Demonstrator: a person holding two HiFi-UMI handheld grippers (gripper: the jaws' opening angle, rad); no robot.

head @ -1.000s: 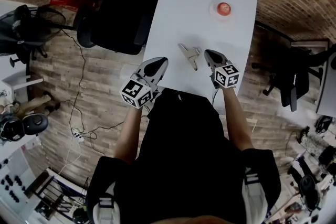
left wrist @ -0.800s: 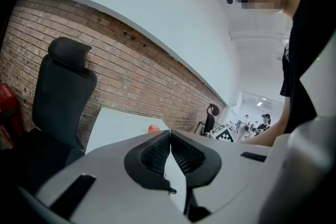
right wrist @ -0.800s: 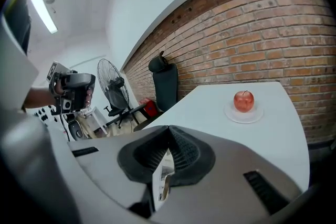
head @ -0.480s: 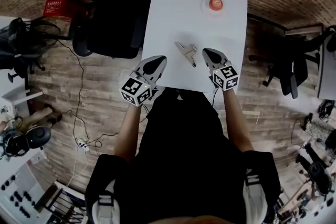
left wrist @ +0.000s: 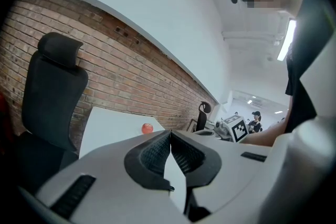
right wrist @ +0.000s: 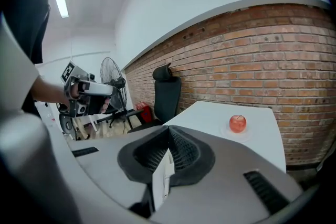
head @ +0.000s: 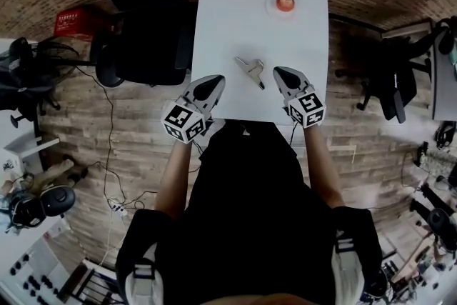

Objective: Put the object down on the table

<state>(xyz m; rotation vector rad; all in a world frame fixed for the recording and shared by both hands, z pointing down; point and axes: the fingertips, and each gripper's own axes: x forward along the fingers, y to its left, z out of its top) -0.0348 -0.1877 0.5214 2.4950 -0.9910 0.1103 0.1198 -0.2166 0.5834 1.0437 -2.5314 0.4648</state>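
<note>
A small grey metal object [head: 251, 70] lies on the white table [head: 243, 3], loose, between my two grippers. My left gripper [head: 211, 86] hovers at the table's near left edge, jaws shut and nothing in them [left wrist: 170, 134]. My right gripper [head: 283, 75] sits just right of the object, also shut and empty [right wrist: 169, 129]. Neither gripper view shows the object; the jaws hide the near tabletop. At the far end a red apple [head: 285, 2] rests on a small white plate; the apple [left wrist: 147, 128] shows in the left gripper view, and the apple [right wrist: 238, 123] in the right gripper view.
A black office chair [head: 136, 3] stands against the table's left side. Another chair [head: 389, 82] is off to the right. On the wooden floor are a red box [head: 71, 21], a fan [right wrist: 111, 78] and cables [head: 107, 153]. A brick wall [right wrist: 273, 60] runs behind the table.
The head view has drifted, so the table sits a little higher and further left in the picture. The grey object stays on the table and both grippers stay shut beside it.
</note>
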